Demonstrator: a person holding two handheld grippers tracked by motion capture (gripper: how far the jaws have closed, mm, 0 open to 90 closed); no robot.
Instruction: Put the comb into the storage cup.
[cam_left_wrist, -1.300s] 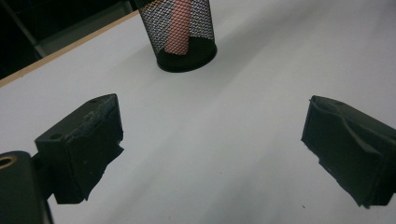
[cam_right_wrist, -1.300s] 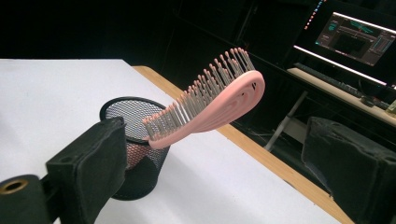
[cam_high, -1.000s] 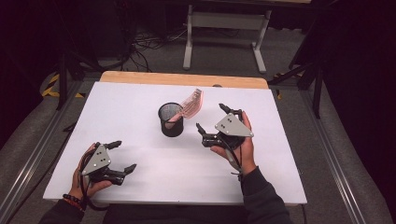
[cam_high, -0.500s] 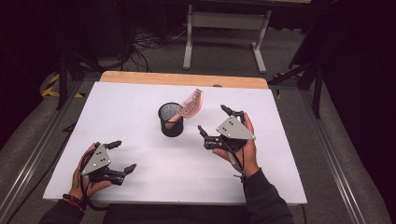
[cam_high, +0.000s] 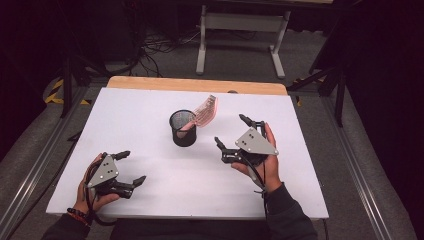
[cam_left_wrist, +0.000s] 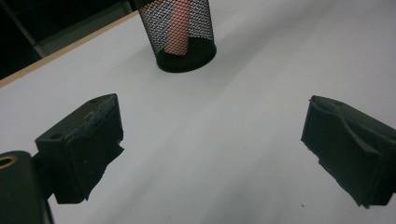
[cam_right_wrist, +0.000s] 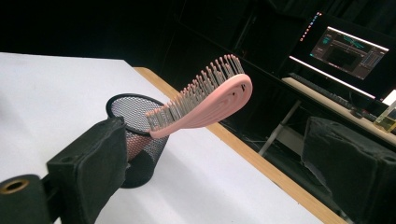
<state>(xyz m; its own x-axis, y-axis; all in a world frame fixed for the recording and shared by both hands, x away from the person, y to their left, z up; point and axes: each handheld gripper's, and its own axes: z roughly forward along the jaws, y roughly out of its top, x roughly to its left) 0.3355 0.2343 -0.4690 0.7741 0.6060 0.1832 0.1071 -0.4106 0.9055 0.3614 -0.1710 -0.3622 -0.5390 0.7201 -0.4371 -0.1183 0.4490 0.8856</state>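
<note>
Pink hairbrush (cam_high: 206, 111), black mesh cup (cam_high: 182, 129)

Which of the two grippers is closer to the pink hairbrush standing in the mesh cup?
The right. The right gripper sits just beside the mesh cup, a short gap from the pink hairbrush. The left gripper rests at the table's near left edge, farther off. Both are open.

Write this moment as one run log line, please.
left gripper: open, empty | right gripper: open, empty | pink hairbrush: handle in mesh cup
</note>
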